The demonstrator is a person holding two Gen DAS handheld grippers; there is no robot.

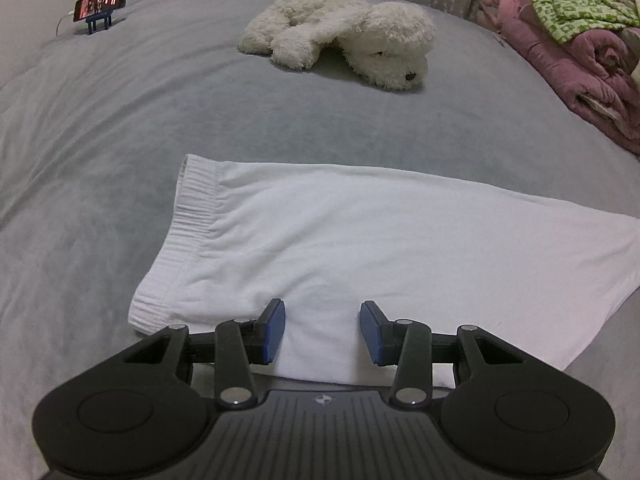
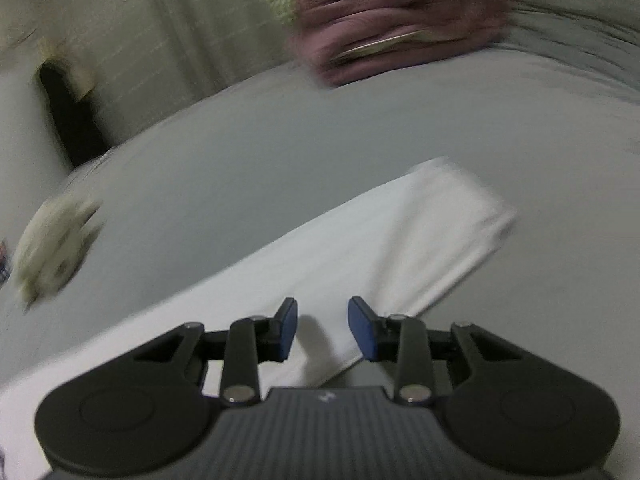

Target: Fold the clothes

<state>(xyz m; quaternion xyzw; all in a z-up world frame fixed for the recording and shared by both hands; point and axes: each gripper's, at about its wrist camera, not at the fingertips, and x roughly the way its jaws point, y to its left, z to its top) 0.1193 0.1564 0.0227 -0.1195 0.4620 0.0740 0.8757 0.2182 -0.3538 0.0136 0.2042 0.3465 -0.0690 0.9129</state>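
Unreadable embossed logo on left gripper point(image 1: 322, 330), above white shorts point(image 1: 360, 240).

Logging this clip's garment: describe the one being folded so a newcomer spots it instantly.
On the grey bed, nearest the cameras, lies the white garment, flat, with a ribbed elastic waistband at its left end. Unlike the fluffy plush dog and the pink-and-green clothes heap behind, it is smooth and plain white.

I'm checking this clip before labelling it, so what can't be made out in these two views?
- White garment: near edge hidden behind the left gripper; type unclear.
- Right view: motion-blurred; plush dog and clothes pile smeared.
- Phone: screen too small to read.
- Right gripper: contact with the garment unclear.
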